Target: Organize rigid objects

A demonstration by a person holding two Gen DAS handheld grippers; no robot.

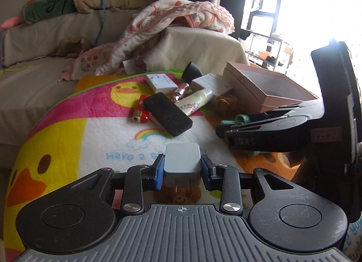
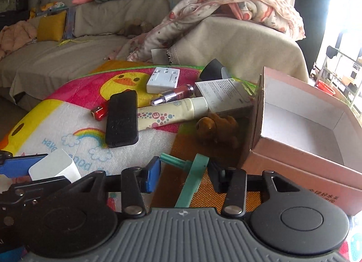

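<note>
Here the left gripper (image 1: 182, 167) was clamped on a white plug adapter (image 1: 182, 161), prongs toward the camera, above the duck-print mat (image 1: 67, 112). The right gripper (image 2: 184, 170) was partly closed around a teal plastic piece (image 2: 192, 176); whether its pads pressed on it I could not tell. It sat beside the open pink box (image 2: 294, 146), with a black case (image 2: 121, 118) and tube (image 2: 172, 112) behind.

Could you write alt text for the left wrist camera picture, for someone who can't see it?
The left gripper holds a pale grey plug adapter between its jaws, prongs toward the camera, above a bright duck-print blanket. Beyond it lie a black case, a cream tube and a white charger beside an open pink box; the right gripper reaches in from the right.
</note>
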